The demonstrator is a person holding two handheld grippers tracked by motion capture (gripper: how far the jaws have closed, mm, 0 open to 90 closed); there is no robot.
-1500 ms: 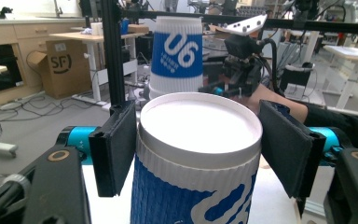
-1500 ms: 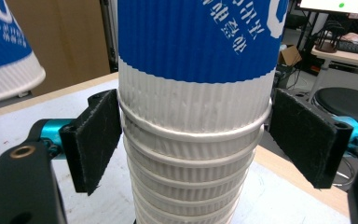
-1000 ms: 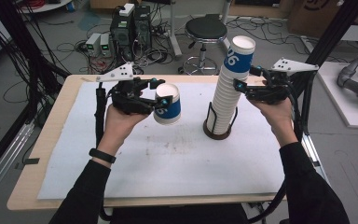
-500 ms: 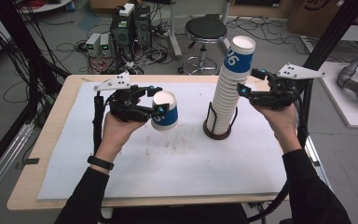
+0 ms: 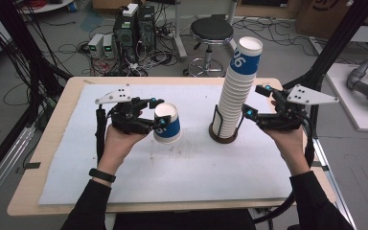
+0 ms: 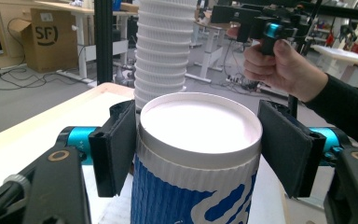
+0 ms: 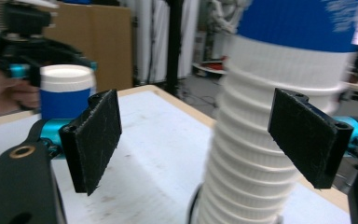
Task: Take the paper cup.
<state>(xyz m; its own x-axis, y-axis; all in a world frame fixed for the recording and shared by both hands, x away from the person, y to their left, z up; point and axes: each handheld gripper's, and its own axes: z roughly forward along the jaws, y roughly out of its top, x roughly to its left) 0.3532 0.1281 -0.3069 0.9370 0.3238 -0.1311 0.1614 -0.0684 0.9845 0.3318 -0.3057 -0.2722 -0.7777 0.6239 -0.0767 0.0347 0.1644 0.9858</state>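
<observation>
Since a second ago your left gripper (image 5: 159,115) has carried the blue-and-white paper cup (image 5: 167,123) lower and toward the 7 o'clock side of the white mat (image 5: 139,182), while your right gripper (image 5: 256,101) has backed off toward 3 o'clock from the tall cup stack (image 5: 236,86) in its black wire holder (image 5: 223,134). Watch the tilt: that cup hangs off the mat, mouth angled up, so setting it down crooked could tip it. Your left pads (image 6: 119,147) are clenched on the cup just under its rim, your right jaws stand released and empty beside the stack.
</observation>
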